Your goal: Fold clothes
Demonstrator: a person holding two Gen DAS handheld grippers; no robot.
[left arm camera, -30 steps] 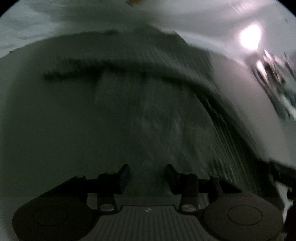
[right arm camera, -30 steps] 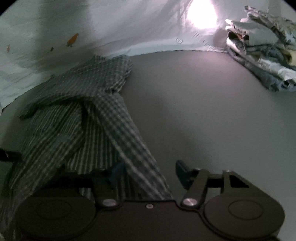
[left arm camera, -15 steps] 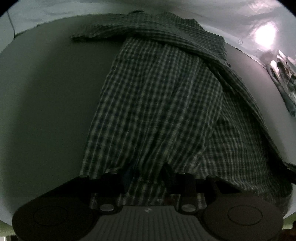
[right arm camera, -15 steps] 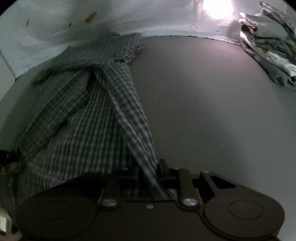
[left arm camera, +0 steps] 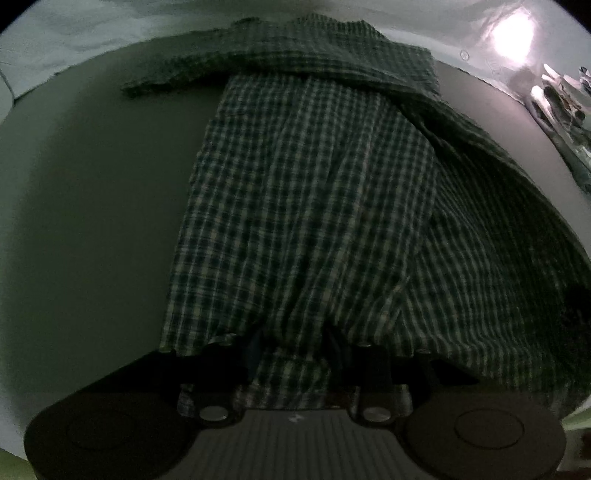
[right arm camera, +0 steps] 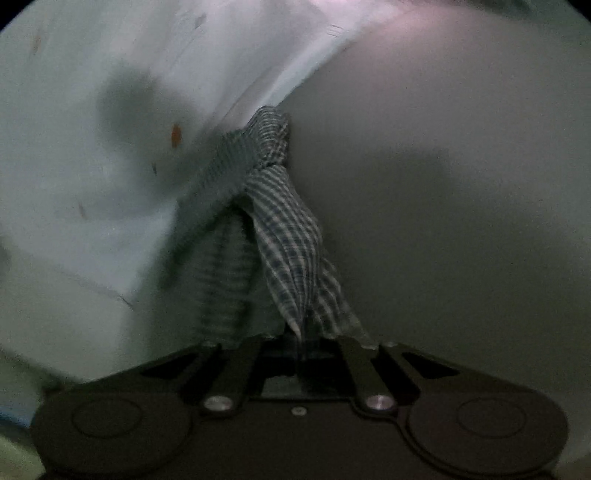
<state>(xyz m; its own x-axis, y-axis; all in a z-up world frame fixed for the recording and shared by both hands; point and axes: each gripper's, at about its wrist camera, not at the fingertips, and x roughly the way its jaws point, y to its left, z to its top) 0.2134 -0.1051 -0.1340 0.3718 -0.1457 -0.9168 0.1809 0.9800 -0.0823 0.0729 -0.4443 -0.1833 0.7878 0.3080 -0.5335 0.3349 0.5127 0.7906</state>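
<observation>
You had one shirt to deal with, a thin woven check in dark and pale threads, soft and creased, lying mostly flat on the table with a sleeve folded across its far end and a second layer sloping off to the right. Your left gripper sat at the near hem; its two fingers were set a little apart with cloth bunched between and over them, so you appeared to be pinching the hem, though the tips were partly buried in fabric. Your right gripper had its two fingers drawn together on a narrow edge of the shirt, and the cloth rose from them in a twisted, rope-like strip, part of it blurred. The table was a smooth, matte grey surface with a curved far edge in both views. Behind it hung a pale sheet, wrinkled, carrying a few small orange marks, and a bright glare shone on it at the upper right of the left view. One stack of folded clothes lay at the far right of the table, well apart from the shirt; its pieces were too small to count.
</observation>
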